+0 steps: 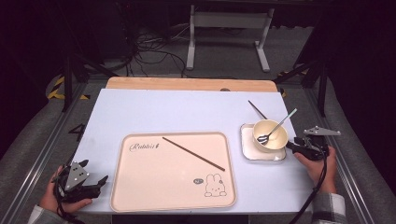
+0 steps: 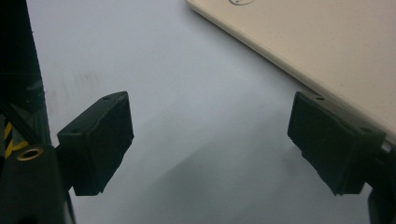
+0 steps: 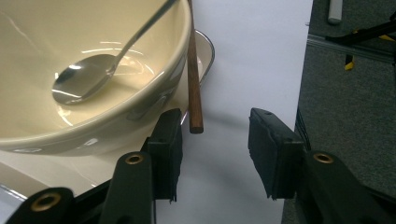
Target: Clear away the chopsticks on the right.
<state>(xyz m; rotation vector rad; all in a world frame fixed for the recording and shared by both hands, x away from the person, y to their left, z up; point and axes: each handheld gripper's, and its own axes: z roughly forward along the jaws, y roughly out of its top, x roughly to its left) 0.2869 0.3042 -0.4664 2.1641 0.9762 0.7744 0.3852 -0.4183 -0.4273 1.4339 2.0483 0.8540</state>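
Right gripper view: glossy round bowl (image 3: 93,70), slim wooden chopstick (image 3: 194,84)

Both claws were black, each topped by a grey three-cornered plate: left claw (image 1: 100,181), right claw (image 1: 290,143). Brass-coloured screw eyelets showed near the pads. Black cables trailed. Plaid sleeve cuffs were worn.

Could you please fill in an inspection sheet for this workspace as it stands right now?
Surface: pale blue table top, wooden strip along its far edge.
Job's things: cream bowl holding a metal spoon, on a square white dish; brown chopstick beside the bowl.
Clutter: second brown chopstick on a beige rabbit-print tray.
Grippers: left gripper open, empty; right gripper open near the chopstick's end.
Cables: black tangle on the floor.
Surroundings: grey stand.
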